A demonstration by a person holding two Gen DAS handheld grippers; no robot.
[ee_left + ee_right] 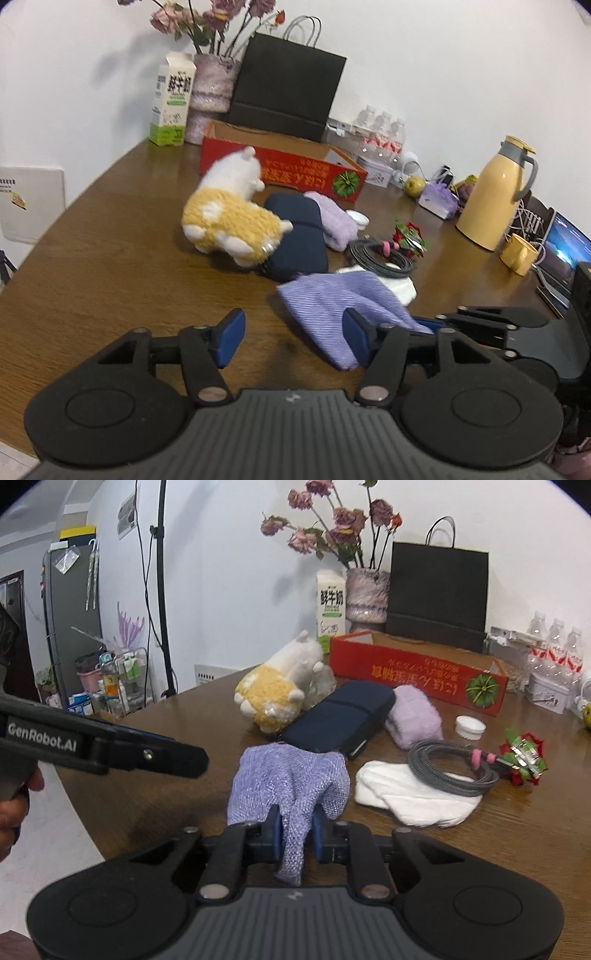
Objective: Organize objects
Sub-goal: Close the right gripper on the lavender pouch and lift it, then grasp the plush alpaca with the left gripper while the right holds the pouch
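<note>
In the right wrist view, the right gripper (297, 836) sits at the lower centre of the frame, its blue fingers (276, 834) clenched on a fold of the purple knit cloth (291, 779). The cloth bunches up just above the fingers and a tail of it hangs down between them. The rest of the cloth lies on the brown counter (147, 805).

In the left wrist view, the left gripper (295, 336) fills the lower part of the frame with its fingers (231, 339) released and standing apart. Nothing is pressed between them; only bare counter shows in the gap, and the purple cloth lies against the finger on the right. In the right wrist view the same gripper reaches in from the left edge, held by a hand (11, 812).

Above the cloth, mid-frame, lie a yellow-and-white plush toy (277, 686), a dark blue pouch (340, 716) and a fuzzy lilac bundle (413, 716). To the right of the cloth are a white folded cloth (406, 801), with a coiled grey cable (450, 768) resting partly on it. A red cardboard box (417, 672) stands open behind them, in front of a black paper bag (439, 594).
</note>
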